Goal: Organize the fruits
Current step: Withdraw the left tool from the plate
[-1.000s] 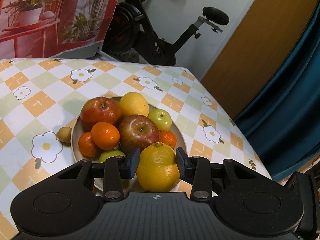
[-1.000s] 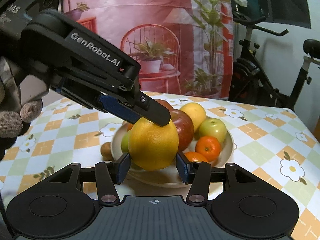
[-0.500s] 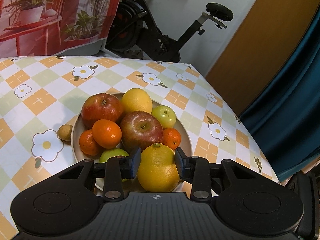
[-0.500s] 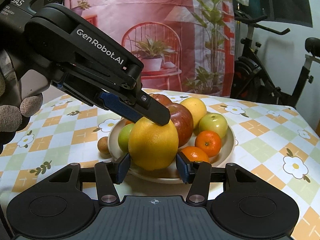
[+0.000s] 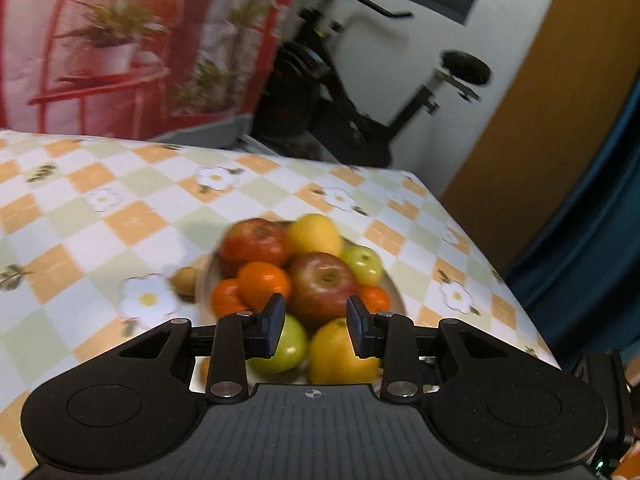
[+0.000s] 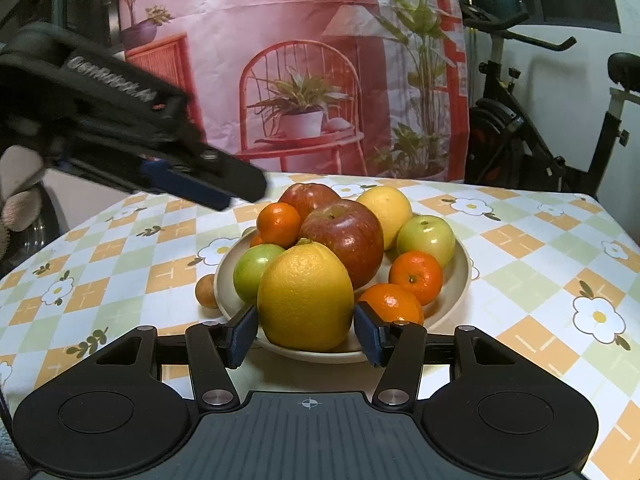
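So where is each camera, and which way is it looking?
Left wrist: sits on the left hand-held gripper, looking down past its closing, empty fingers at the fruit plate.
Right wrist: sits on the right hand-held gripper, facing the big yellow citrus between its opening fingers; the left hand-held gripper and a gloved hand show at left.
Both see the plate, the fruit and the exercise bike.

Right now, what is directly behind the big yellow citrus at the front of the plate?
Behind the big yellow citrus sits a red apple, with a green apple beside it to the left. The citrus hides the red apple's lower part and the plate floor there.
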{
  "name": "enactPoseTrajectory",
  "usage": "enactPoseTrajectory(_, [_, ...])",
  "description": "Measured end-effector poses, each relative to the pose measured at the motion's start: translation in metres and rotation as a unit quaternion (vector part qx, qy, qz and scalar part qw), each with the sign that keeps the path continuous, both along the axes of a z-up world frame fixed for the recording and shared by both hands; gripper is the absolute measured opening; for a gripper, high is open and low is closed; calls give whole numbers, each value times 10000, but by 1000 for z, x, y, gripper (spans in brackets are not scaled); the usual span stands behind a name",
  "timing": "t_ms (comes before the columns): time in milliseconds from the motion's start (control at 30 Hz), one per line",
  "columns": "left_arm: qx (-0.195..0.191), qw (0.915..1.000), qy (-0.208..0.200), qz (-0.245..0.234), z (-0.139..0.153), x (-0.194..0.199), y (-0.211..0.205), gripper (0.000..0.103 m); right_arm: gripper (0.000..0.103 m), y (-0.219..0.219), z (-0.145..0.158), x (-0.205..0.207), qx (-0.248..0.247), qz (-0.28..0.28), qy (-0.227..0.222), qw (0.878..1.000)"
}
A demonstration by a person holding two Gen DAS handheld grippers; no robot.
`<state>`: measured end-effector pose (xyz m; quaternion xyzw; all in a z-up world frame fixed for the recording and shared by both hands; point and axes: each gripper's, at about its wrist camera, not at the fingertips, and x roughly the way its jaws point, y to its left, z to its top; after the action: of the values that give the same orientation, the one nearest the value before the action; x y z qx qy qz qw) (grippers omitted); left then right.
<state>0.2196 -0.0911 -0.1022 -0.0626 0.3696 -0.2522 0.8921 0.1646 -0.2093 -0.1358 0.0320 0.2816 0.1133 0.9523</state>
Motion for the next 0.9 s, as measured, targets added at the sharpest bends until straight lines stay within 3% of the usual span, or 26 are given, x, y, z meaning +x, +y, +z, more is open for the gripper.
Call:
enactPoseTrajectory(167, [228,9981,-260,518,5,-12,31,36,50,-1,0,-1,39,-3,-20,10000])
enactPoseTrajectory(500, [257,9867,-122,1599,-1,-22,105,36,50,0,1,-3,-22,-19,-13,10000])
enactPoseTrajectory(900, [204,9832,-399,1772,0,-35,127,36,51,26,23,-15,-461,-57,-110,9989])
